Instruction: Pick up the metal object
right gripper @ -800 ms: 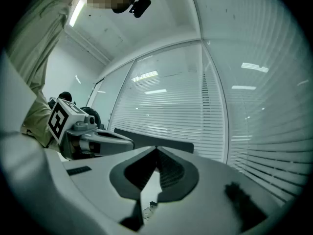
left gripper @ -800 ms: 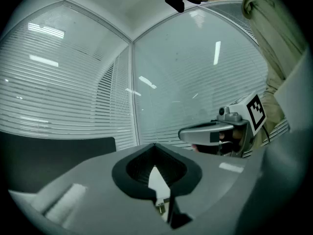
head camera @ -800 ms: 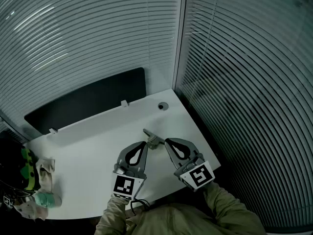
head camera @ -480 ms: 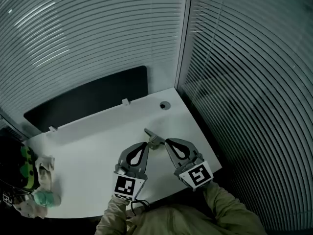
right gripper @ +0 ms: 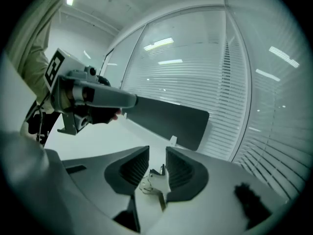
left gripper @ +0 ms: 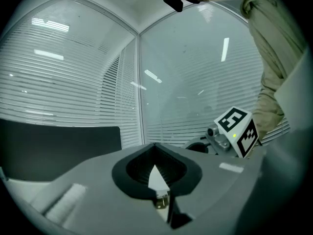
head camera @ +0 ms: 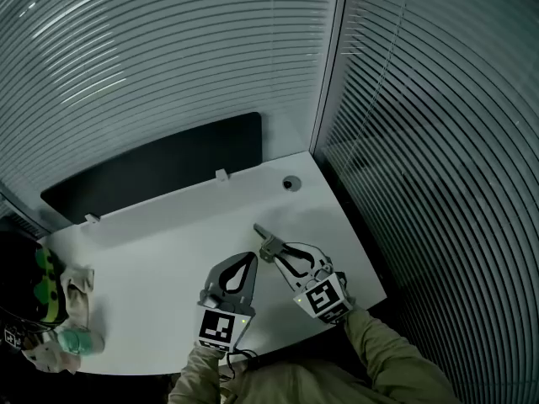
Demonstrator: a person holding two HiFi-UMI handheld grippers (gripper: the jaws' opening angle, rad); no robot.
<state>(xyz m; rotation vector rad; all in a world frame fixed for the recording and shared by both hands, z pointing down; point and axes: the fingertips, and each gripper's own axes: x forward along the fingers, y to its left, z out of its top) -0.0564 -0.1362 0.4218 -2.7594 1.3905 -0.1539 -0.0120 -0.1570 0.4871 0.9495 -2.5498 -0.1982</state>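
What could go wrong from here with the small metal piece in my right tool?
1. The small grey metal object seems caught by only a narrow part between the pads of the right tool, so it may twist or slip out when lifted.
2. The shut left tool lies close beside it and could knock it.

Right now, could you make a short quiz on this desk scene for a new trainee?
1. True or false: the left tool has its jaws wide apart.
2. What is between the jaws of the right tool? A) a cloth B) the metal object C) nothing
3. What dark thing stands along the far edge of the desk?
Key: 1 false, they are together. 2 B. 3 the black panel.
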